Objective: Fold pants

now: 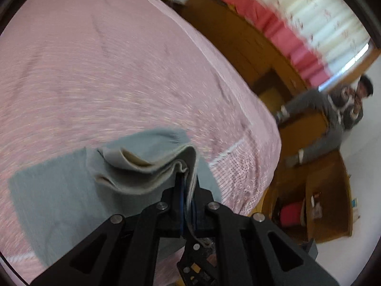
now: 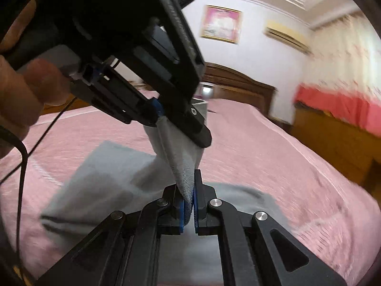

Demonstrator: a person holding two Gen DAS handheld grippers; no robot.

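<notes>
Right hand-held gripper (image 2: 188, 205) view alone shows framed picture (image 2: 221, 23).

I see a pink woven bedspread (image 1: 100, 71) covering the bed, a carved dark wooden headboard (image 2: 240, 83) behind it, a gold-framed pink picture (image 2: 221, 23) on the white wall, and a seated person in grey clothes (image 1: 333, 116) beside red-and-white curtains (image 1: 297, 23).

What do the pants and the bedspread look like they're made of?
Pants: soft grey-blue knit, probably fleece-lined; the lifted edge shows a paler, fuzzy inside and folds thickly. Bedspread: thin matte pink woven fabric, likely cotton, with fine stripes and shallow creases; motion blur hides the weave.
</notes>
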